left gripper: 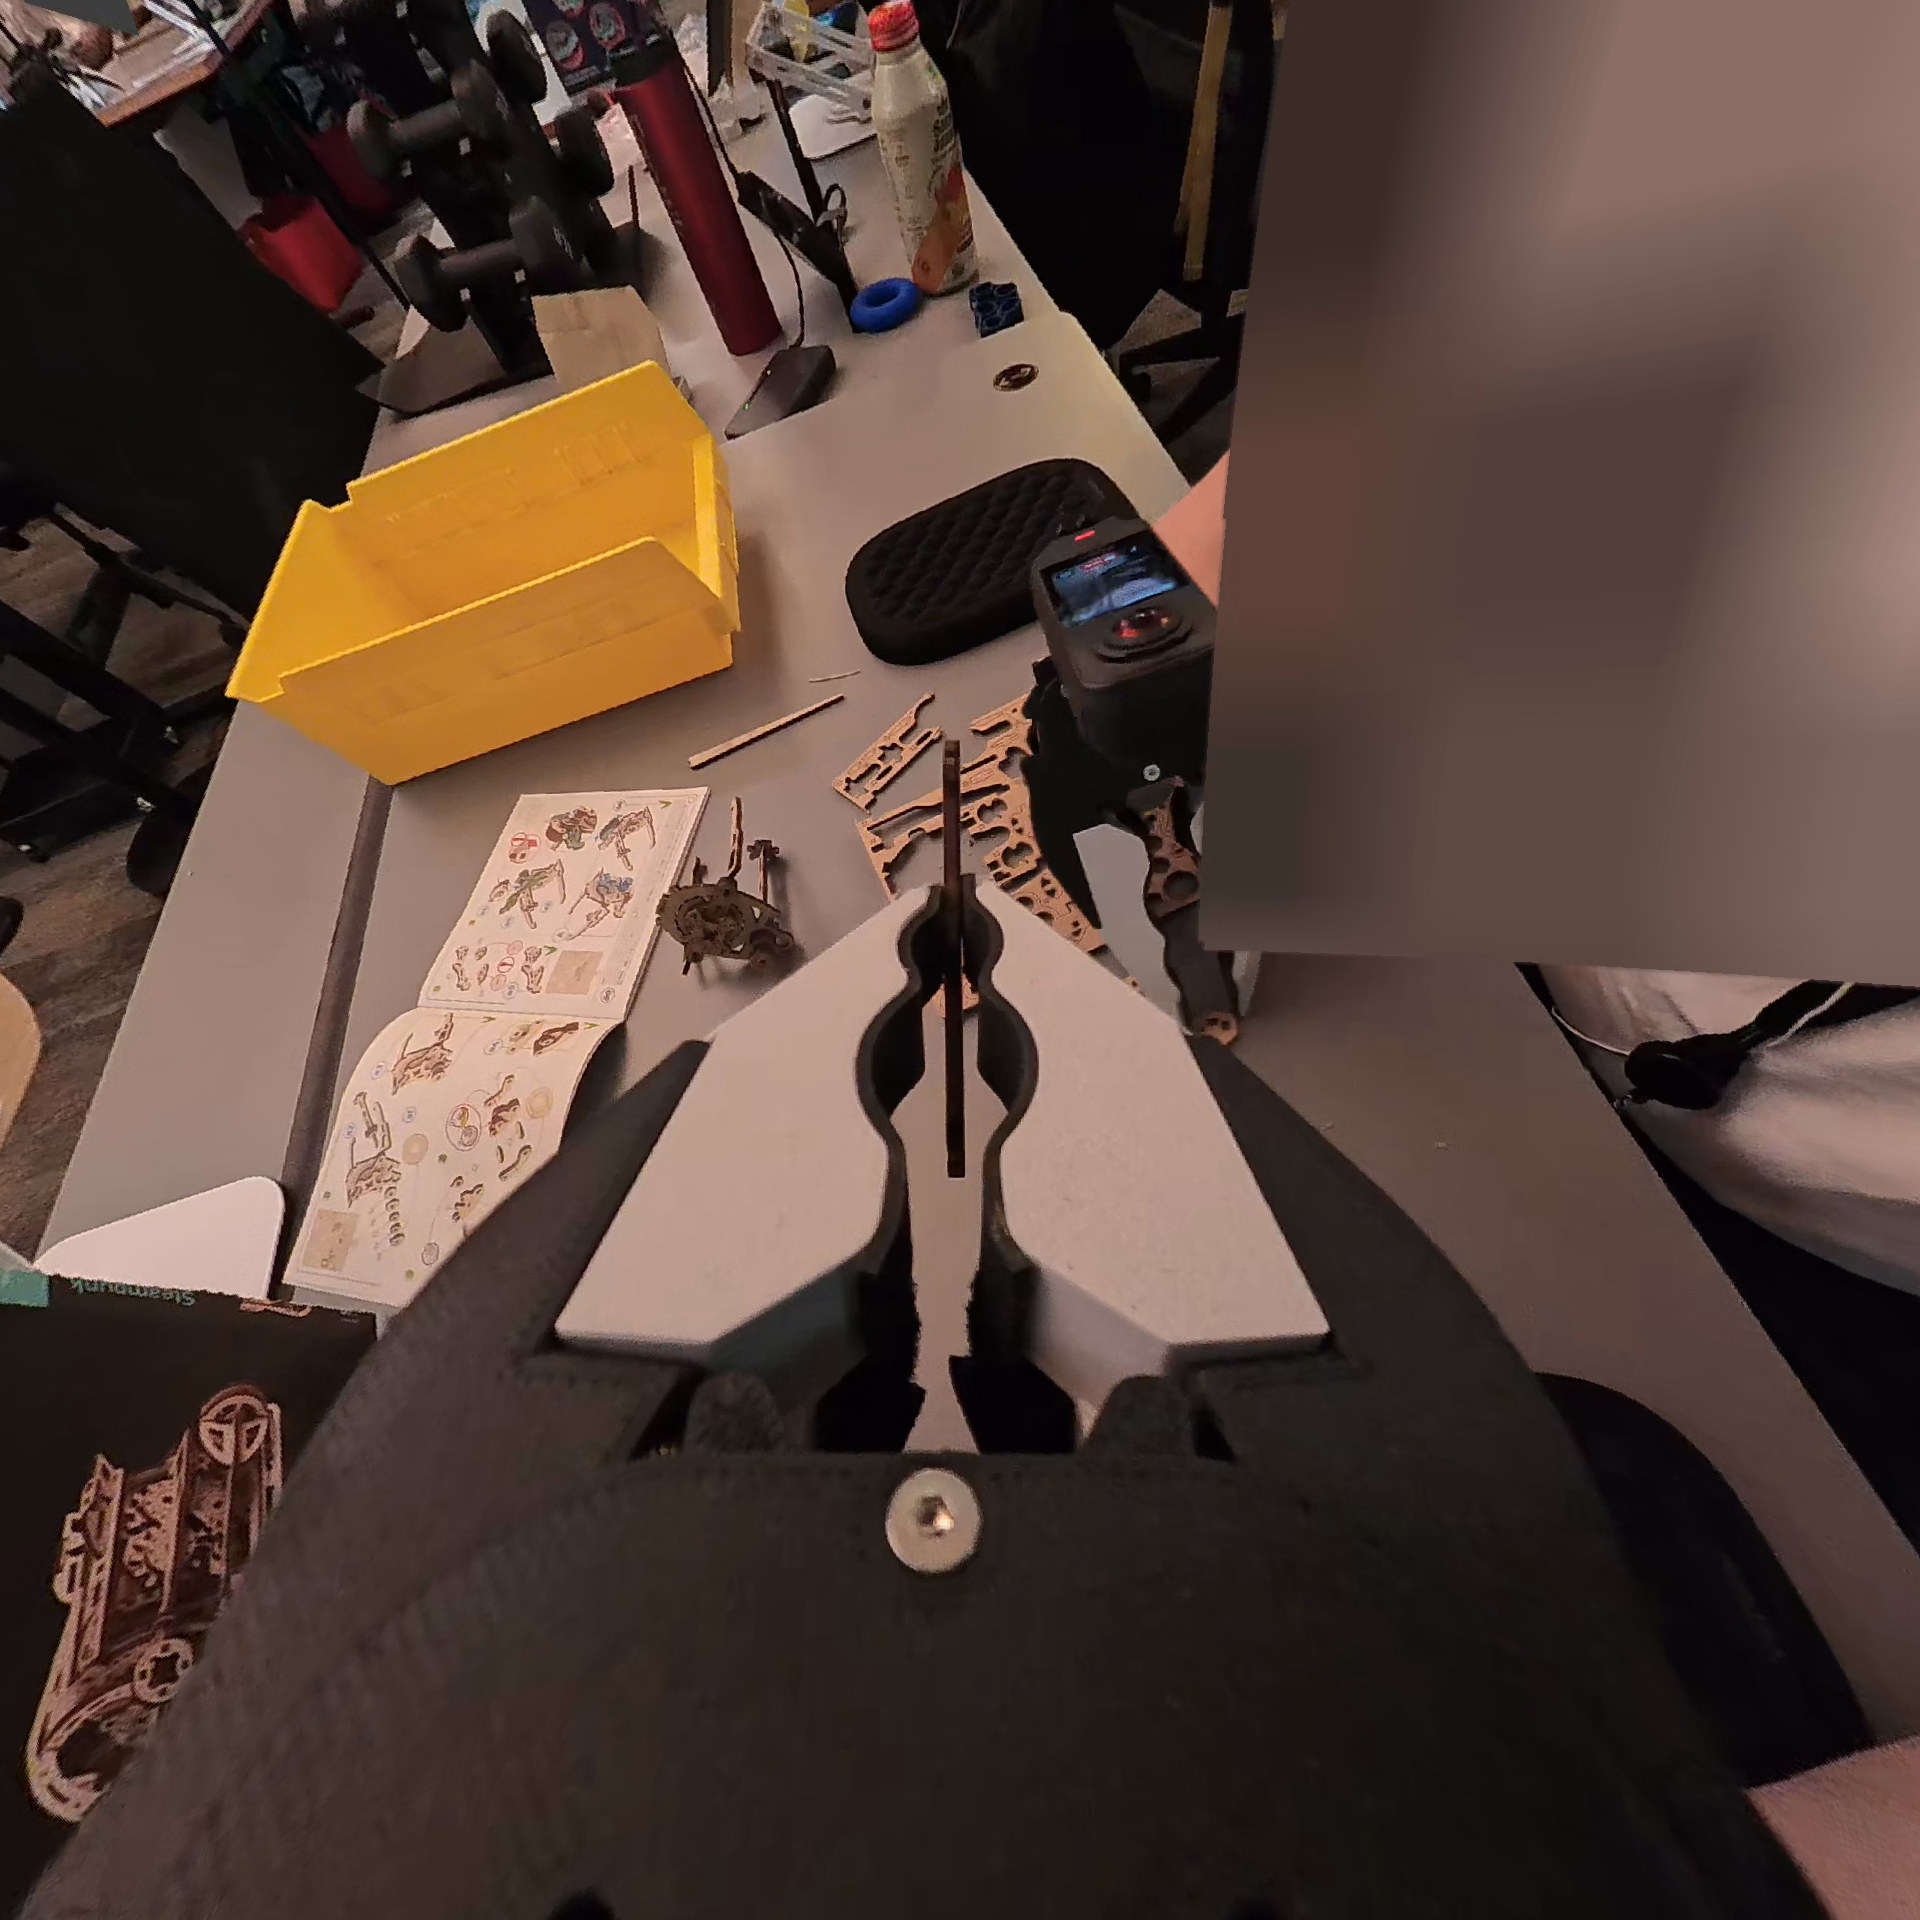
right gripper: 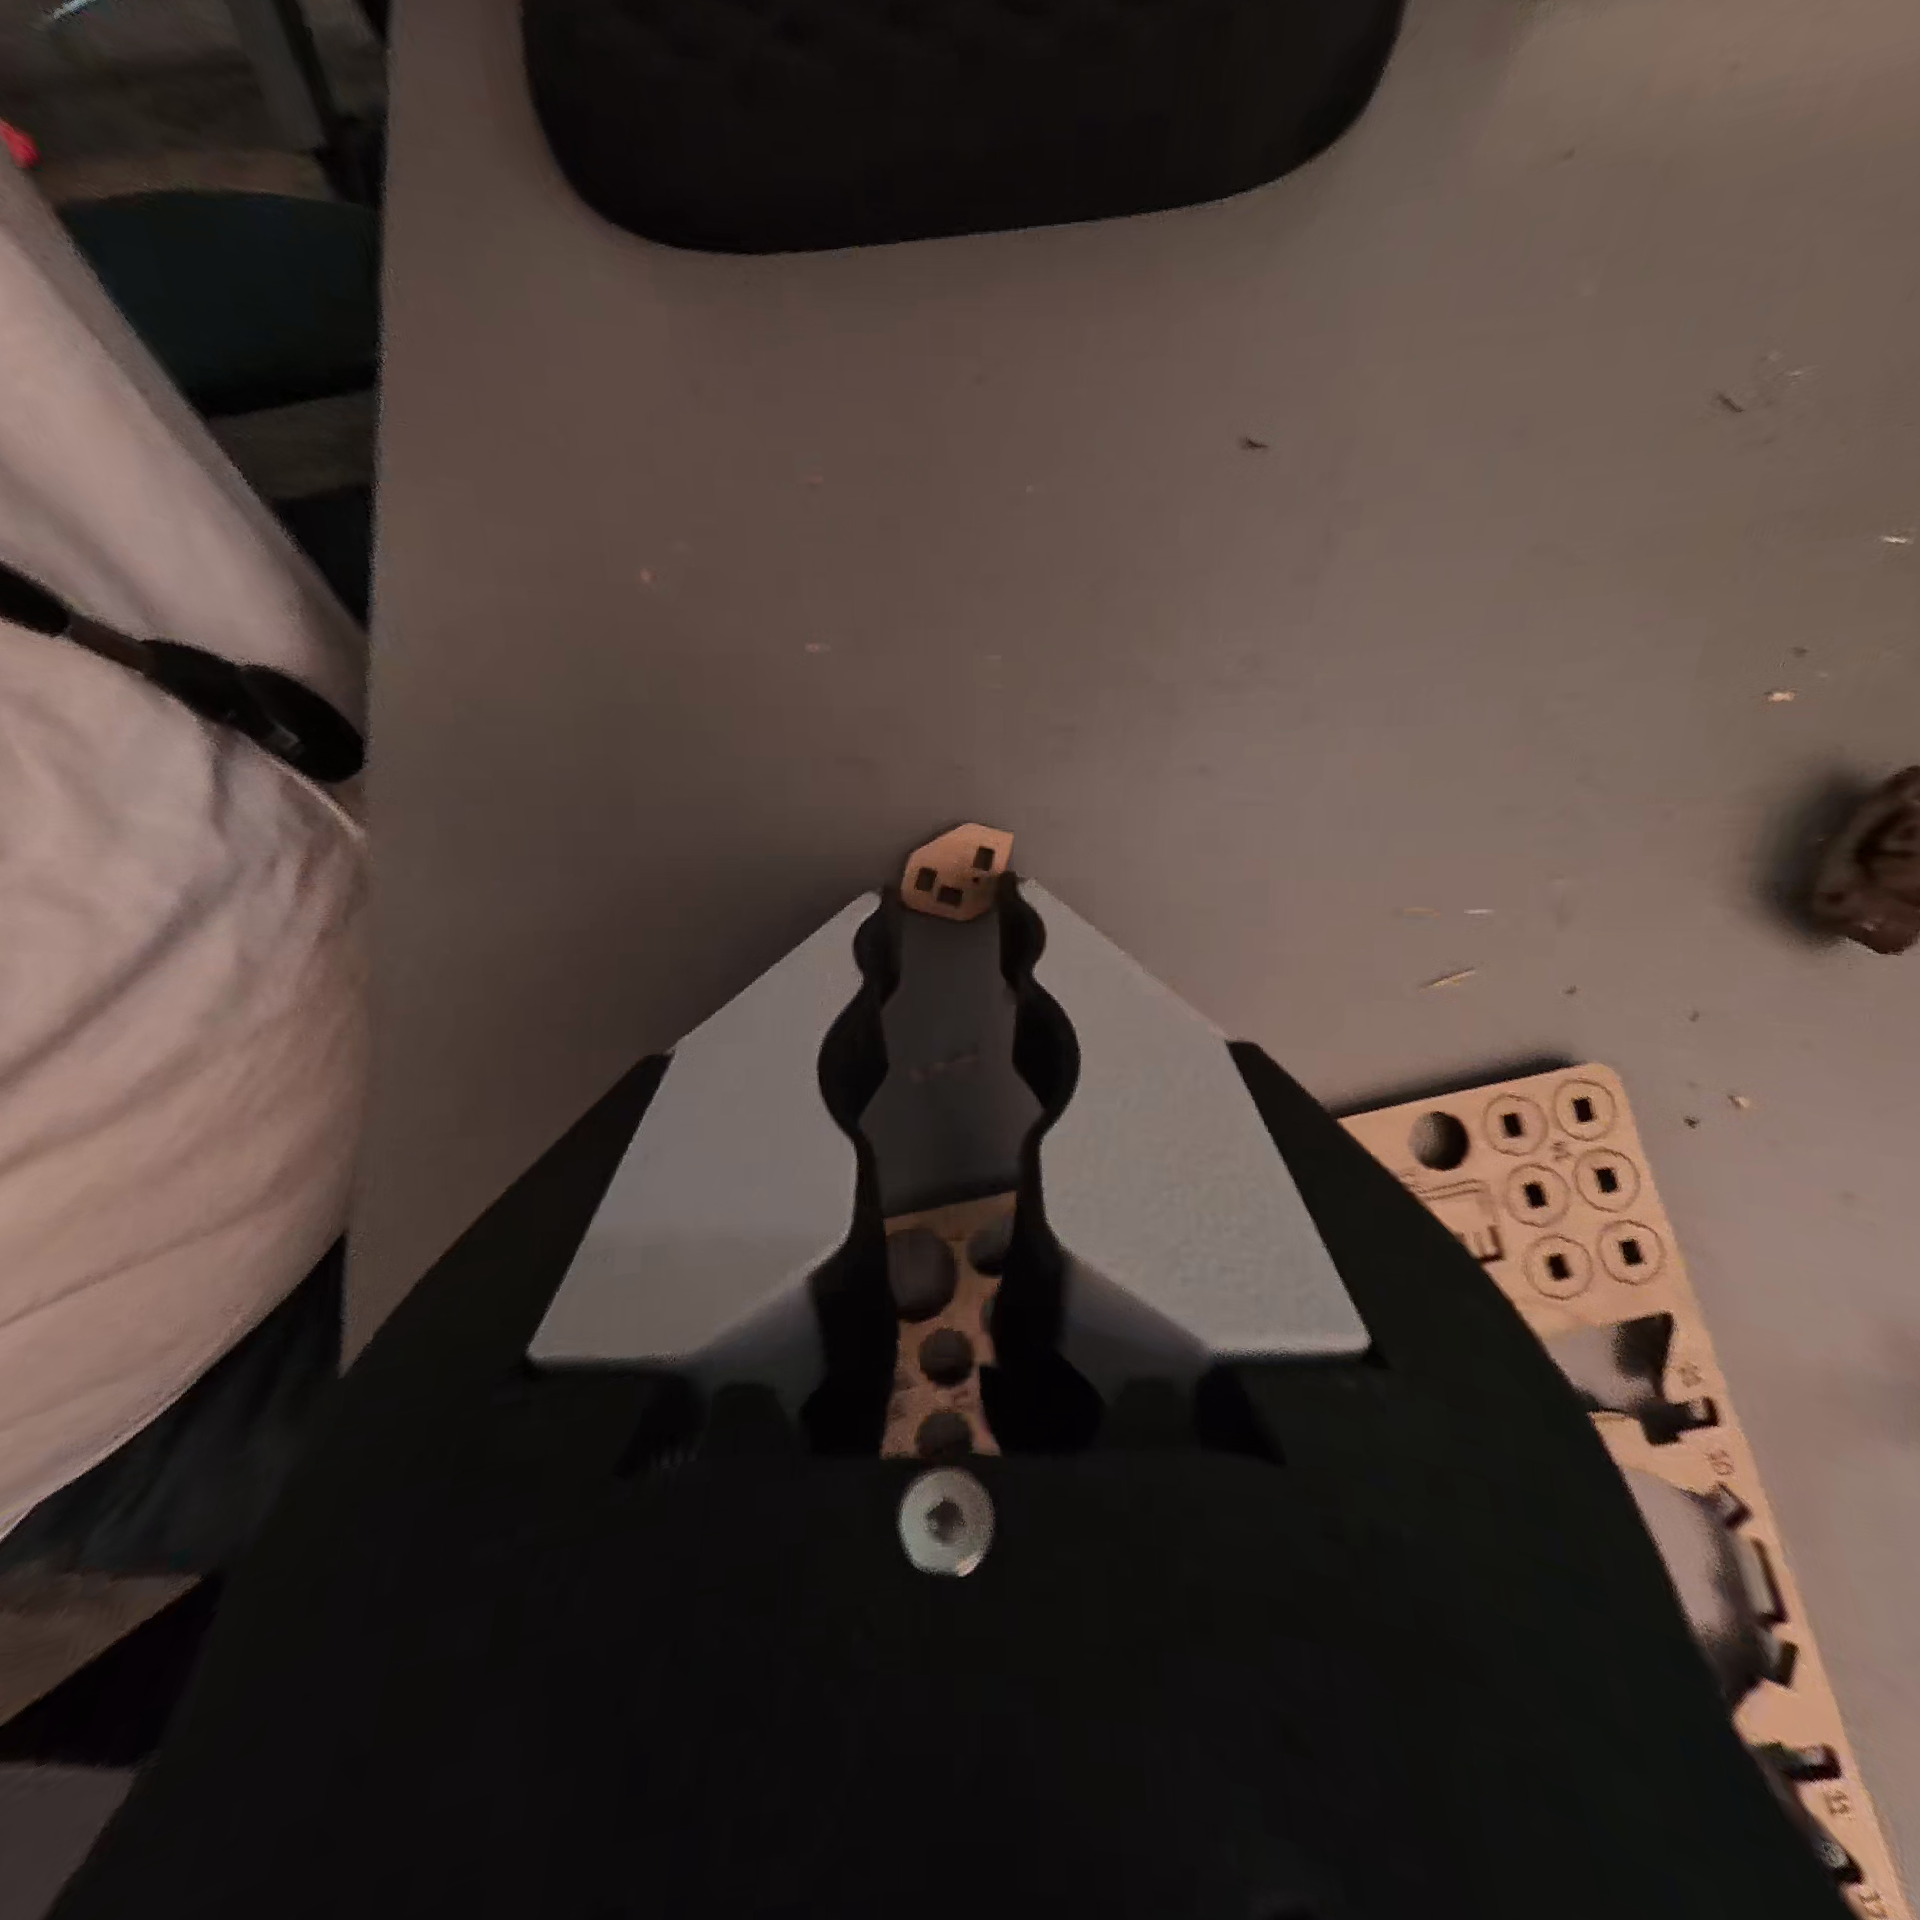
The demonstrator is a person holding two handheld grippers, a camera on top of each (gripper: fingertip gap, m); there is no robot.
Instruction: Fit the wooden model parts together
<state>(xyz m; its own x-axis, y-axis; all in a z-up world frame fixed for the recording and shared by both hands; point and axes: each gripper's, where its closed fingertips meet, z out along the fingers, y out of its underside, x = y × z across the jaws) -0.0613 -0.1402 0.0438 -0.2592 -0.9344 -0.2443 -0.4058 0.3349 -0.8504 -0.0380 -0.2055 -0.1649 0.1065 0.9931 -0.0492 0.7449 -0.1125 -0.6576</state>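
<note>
My left gripper (left gripper: 951,902) is shut on a thin flat wooden piece (left gripper: 953,810), seen edge-on and standing upright between the fingers above the table. My right gripper (right gripper: 954,902) is shut on a small tan wooden piece (right gripper: 958,878) with square holes, pinched at its fingertips just above the grey table (right gripper: 1143,582). It also shows in the left wrist view (left gripper: 1195,997), to the right of my left gripper. A perforated wooden strip (right gripper: 940,1340) shows between the right fingers near their base. A dark part-built model (left gripper: 727,920) stands left of the left gripper.
Punched wooden sheets (left gripper: 935,821) lie beyond the left gripper, and one (right gripper: 1558,1226) by the right gripper. An open instruction booklet (left gripper: 540,987), a yellow bin (left gripper: 488,592), a black pad (left gripper: 966,566), a loose wooden stick (left gripper: 764,732) and the kit box (left gripper: 135,1507) are around. A person sits at the table edge (right gripper: 156,831). Some 20 cm of space lies between my two pairs of fingers. The dark part-built model (left gripper: 727,920) lies around 20 cm away from my right fingertips.
</note>
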